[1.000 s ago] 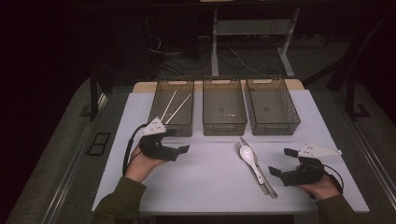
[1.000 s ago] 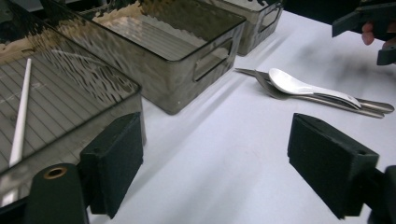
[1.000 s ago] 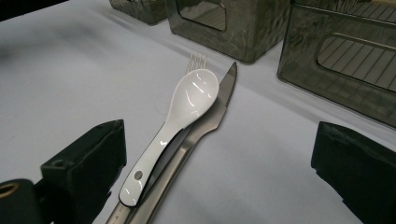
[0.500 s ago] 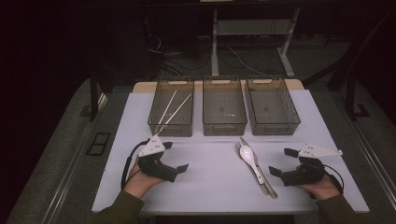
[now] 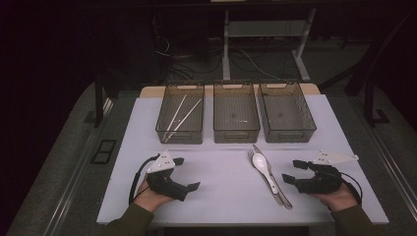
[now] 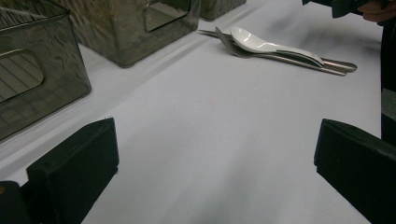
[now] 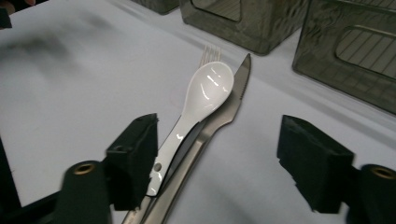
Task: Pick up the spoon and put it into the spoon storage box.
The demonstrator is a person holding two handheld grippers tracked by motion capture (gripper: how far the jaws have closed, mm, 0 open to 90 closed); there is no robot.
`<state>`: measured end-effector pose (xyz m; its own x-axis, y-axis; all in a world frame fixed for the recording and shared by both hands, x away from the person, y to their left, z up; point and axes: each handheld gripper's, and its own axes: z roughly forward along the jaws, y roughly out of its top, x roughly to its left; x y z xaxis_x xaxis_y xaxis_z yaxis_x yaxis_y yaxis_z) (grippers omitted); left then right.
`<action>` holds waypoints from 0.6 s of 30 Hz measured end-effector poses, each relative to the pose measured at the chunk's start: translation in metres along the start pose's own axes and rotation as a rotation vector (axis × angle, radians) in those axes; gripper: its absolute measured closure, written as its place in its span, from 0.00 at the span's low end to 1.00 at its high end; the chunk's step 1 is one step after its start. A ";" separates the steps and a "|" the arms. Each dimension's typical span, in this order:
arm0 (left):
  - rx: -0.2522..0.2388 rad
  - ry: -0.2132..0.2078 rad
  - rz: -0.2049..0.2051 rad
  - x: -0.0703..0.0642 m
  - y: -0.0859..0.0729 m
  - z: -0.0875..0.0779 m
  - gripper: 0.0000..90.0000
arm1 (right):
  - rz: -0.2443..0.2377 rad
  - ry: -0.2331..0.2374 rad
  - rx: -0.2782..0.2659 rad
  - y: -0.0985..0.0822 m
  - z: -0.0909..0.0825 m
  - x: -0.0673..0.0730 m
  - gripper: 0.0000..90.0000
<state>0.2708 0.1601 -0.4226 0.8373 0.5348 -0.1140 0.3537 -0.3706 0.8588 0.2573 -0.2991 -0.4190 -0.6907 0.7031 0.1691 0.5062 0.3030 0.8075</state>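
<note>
Three dark see-through bins sit in a row at the far side of a white table (image 5: 147, 128); the left bin (image 5: 180, 119) holds a pair of chopsticks (image 5: 181, 116), the middle bin (image 5: 236, 118) and the right bin (image 5: 286, 117) look nearly empty. Near the front right lies a small pile of cutlery: a white spoon (image 7: 198, 101) resting on top of a metal knife (image 7: 224, 112) and a fork (image 7: 208, 52). The right gripper (image 5: 293, 173) sits just right of the pile, its jaws apart but lately narrowing, with the spoon's handle lying between them and nothing pinched yet. The left gripper (image 5: 186, 173) rests low at the near left, well apart from the cutlery, jaws spread wide and empty. The step in hand looks like lifting the spoon. To do it well, close on the spoon's handle alone, above the metal beneath, and lift straight up so the knife and fork stay put.
</note>
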 end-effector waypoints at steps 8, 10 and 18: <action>0.001 -0.009 -0.004 -0.001 0.000 0.001 0.00 | -0.007 0.057 0.062 0.001 0.007 0.006 0.73; 0.004 -0.009 -0.004 -0.001 0.000 0.001 0.00 | -0.013 0.067 0.075 0.001 0.008 0.007 0.79; 0.003 -0.016 -0.006 -0.002 0.000 0.002 0.00 | -0.048 0.111 0.111 0.003 0.018 0.017 0.96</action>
<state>0.2702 0.1576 -0.4228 0.8413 0.5253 -0.1274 0.3605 -0.3698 0.8564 0.2563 -0.2753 -0.4241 -0.7649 0.6130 0.1981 0.5210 0.4077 0.7499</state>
